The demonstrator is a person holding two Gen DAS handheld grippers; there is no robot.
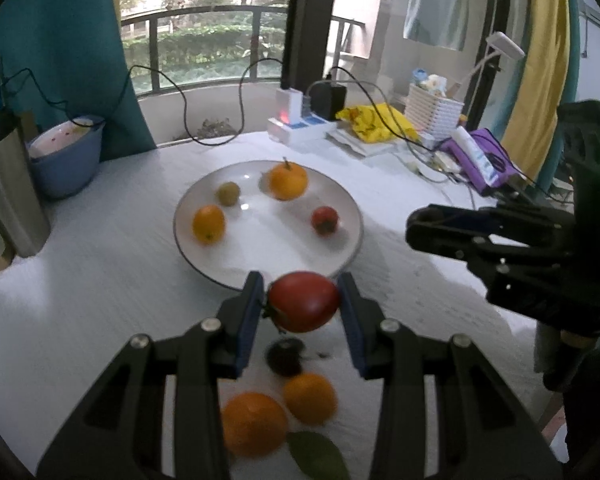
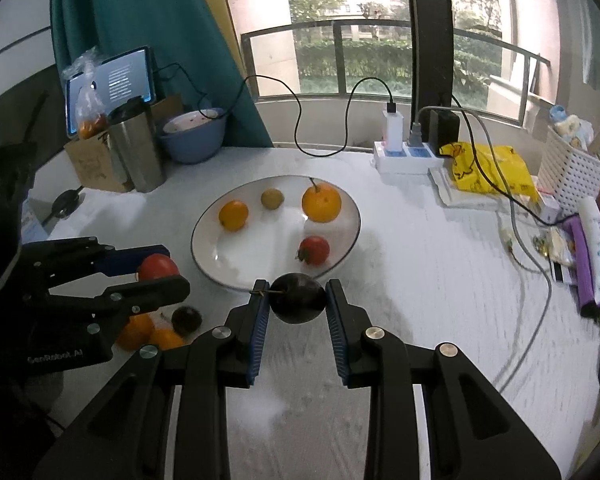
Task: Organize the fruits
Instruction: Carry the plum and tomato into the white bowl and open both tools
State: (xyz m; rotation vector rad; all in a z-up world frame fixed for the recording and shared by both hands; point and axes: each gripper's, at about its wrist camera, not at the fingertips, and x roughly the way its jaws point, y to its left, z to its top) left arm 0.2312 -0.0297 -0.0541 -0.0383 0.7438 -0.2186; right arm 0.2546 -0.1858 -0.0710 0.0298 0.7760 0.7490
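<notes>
A white plate (image 1: 220, 268) (image 2: 208, 256) holds two oranges, a small green fruit and a small tomato (image 1: 325, 220) (image 2: 314, 250). My left gripper (image 1: 302, 308) (image 2: 156, 276) is shut on a red tomato (image 1: 303, 301) (image 2: 157, 266), held above the table just before the plate's near rim. My right gripper (image 2: 298, 304) (image 1: 424, 232) is shut on a dark plum (image 2: 298, 298), also near the plate's rim. On the cloth below lie two oranges (image 1: 254, 424) (image 1: 310, 398), a dark fruit (image 1: 285, 356) (image 2: 186, 320) and a green leaf (image 1: 318, 456).
A steel tumbler (image 2: 138, 152) and a blue bowl (image 2: 194, 136) stand back left. A power strip (image 2: 404, 158) with cables, a yellow bag (image 2: 488, 170), a white basket (image 2: 572, 172) and purple items (image 2: 592, 256) crowd the right side.
</notes>
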